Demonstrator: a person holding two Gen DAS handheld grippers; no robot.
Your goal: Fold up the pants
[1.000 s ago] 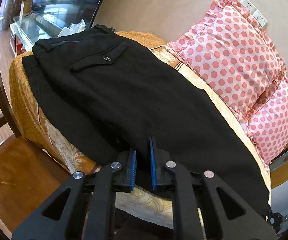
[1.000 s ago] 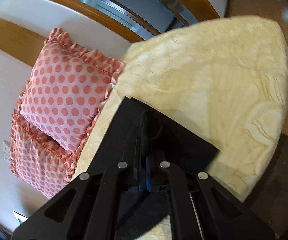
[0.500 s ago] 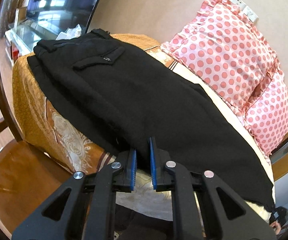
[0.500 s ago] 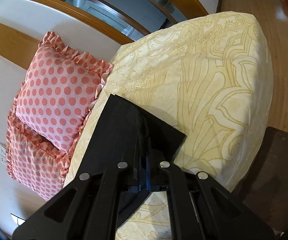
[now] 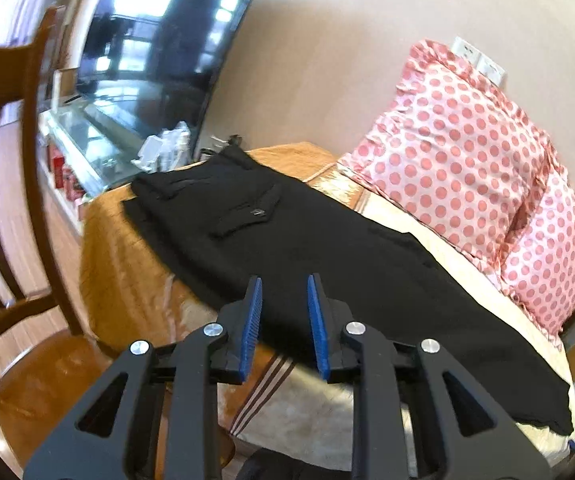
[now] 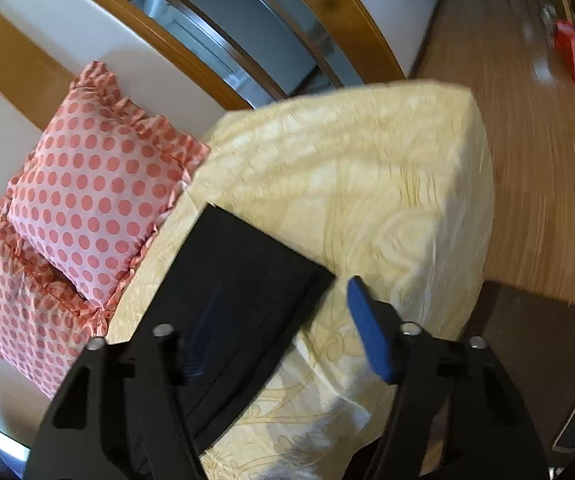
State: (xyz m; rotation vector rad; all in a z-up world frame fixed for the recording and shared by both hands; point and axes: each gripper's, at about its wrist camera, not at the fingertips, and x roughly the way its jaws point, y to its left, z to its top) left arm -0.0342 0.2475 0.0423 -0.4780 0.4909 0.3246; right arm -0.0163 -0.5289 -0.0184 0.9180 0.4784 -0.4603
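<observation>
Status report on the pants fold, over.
Left gripper open, clear of the pants. Right gripper open wide at the cuff. Pants flat, full length on the bed, not yet folded. Pillows beside, not obstructing.

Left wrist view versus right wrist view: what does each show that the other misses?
Only the left wrist view shows the pants' waistband and back pocket, the television, the wooden chair and the left tongs, open. Only the right wrist view shows the hem end, the wooden floor and the right tongs, open wide. Both show the black pants, the polka-dot pillows and the bed cover.
</observation>
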